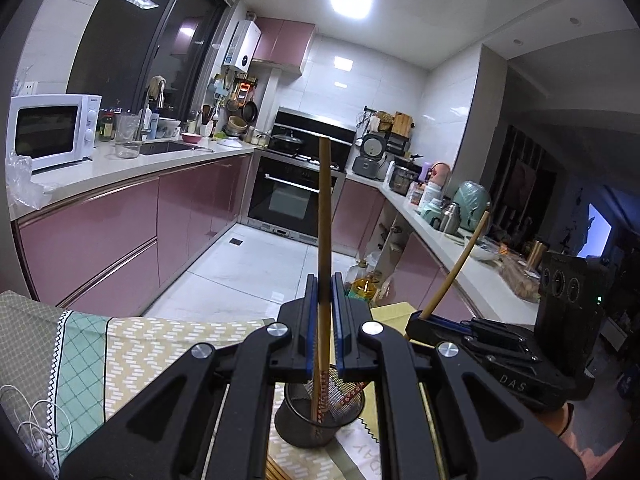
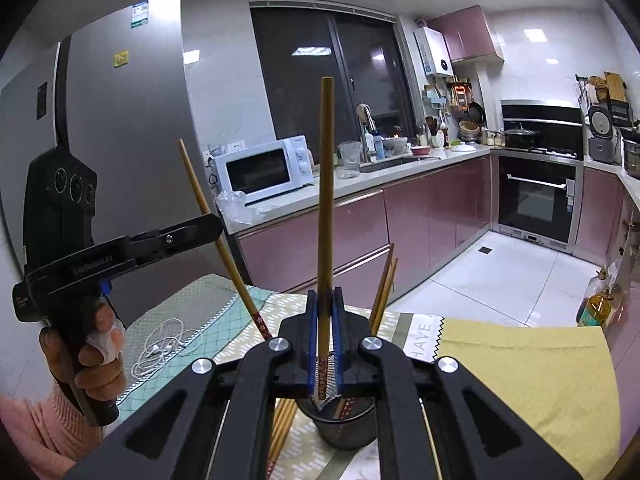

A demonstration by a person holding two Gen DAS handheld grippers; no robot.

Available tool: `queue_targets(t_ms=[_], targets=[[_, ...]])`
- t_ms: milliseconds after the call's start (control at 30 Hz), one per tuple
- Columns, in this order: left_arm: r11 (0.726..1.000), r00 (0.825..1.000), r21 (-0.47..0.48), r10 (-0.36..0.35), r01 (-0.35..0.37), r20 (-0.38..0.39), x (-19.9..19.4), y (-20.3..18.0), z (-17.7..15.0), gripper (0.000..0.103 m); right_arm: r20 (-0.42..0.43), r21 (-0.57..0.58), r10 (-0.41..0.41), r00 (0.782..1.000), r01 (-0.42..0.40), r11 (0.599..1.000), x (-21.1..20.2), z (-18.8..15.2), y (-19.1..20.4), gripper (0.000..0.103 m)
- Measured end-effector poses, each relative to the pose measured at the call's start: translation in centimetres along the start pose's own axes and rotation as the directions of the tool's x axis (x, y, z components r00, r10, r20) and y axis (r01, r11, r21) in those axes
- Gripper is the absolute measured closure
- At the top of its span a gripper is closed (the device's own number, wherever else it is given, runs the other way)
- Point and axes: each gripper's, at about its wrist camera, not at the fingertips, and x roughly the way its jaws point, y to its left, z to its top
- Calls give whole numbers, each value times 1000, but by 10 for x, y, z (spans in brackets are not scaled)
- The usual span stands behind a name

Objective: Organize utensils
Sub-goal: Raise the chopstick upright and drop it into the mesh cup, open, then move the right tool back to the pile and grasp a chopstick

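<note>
My left gripper (image 1: pixel 325 280) is shut on a bamboo chopstick (image 1: pixel 325 208) that stands upright. Its red-patterned lower end reaches into the black mesh cup (image 1: pixel 296 420) below. My right gripper (image 2: pixel 325 294) is shut on a second upright chopstick (image 2: pixel 325 200), whose patterned tip hangs at the rim of the mesh cup (image 2: pixel 344 428). A few more chopsticks (image 2: pixel 384 288) lean in that cup. Each view shows the other tool: the right gripper (image 1: pixel 420 318) with its tilted stick (image 1: pixel 456 264), and the left gripper (image 2: pixel 218 226), gripped by a hand (image 2: pixel 96 356), with its slanted stick (image 2: pixel 216 236).
Several loose chopsticks (image 2: pixel 284 424) lie on the table beside the cup. The table wears a patterned cloth (image 1: pixel 140 344) and a yellow cloth (image 2: pixel 520 368). White earphones (image 2: pixel 164 344) lie at the left. An oil bottle (image 1: pixel 362 286) stands on the floor beyond the table edge.
</note>
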Motion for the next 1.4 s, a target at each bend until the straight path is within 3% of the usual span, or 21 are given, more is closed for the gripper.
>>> queue_targets(t_ms=[233, 467, 733, 1000, 1133, 1200, 1400], targets=[[999, 990, 30, 23, -19, -136, 44, 3, -22, 96, -89, 15, -24, 996, 25, 1000, 29, -15, -10, 97], [997, 960, 80, 37, -15, -279, 79, 7, -48, 96, -226, 40, -13, 974, 22, 999, 62, -33, -14, 97], [995, 942, 84, 69, -44, -328, 111, 14, -60, 95, -280, 83, -29, 960, 54, 995, 80, -43, -23, 96], [992, 945, 95, 111, -85, -309, 110, 15, -67, 86, -259, 118, -35, 965, 67, 991, 74, -42, -30, 90], [992, 957, 77, 115, -98, -265, 87, 21, -68, 75, -231, 119, -20, 973, 48, 992, 65, -43, -26, 87], [990, 965, 82, 129, -113, -228, 69, 23, -67, 67, -207, 105, -4, 978, 26, 994, 56, -44, -20, 73], [986, 975, 79, 160, -149, -157, 18, 31, -78, 50, -164, 54, 74, 984, -66, 996, 31, -50, 1, 65]])
